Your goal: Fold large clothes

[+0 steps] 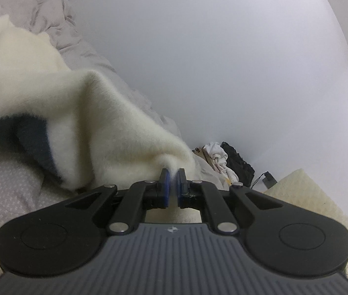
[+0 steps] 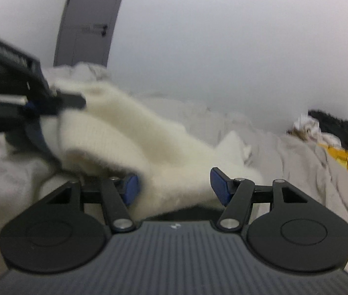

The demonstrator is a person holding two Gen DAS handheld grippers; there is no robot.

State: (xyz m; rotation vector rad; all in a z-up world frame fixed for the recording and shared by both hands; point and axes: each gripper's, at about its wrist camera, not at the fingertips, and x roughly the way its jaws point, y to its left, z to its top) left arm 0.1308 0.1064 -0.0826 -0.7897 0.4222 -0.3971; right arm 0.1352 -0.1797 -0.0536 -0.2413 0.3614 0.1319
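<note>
Left wrist view: left tongs [image 1: 173, 175] pinched tight on a tuft at the edge of the cream fleece garment [image 1: 105, 123], lifting it off the bed [image 1: 14, 191]; a dark navy trim [image 1: 36, 135] shows under the raised flap. Right wrist view: right tongs [image 2: 176, 184] stand wide, with garment fabric [image 2: 164, 152] lying between the pads but not clamped, as far as the blur lets me tell. Left tongs [image 2: 70, 102] visible at left, gripping the far edge. Step, my read: securing a second hold before a fold. Next move calls for closing the right tongs on the near edge, then carrying both edges across together, keeping the fleece taut. Clutter [image 1: 225, 162] by the wall is well apart.
</note>
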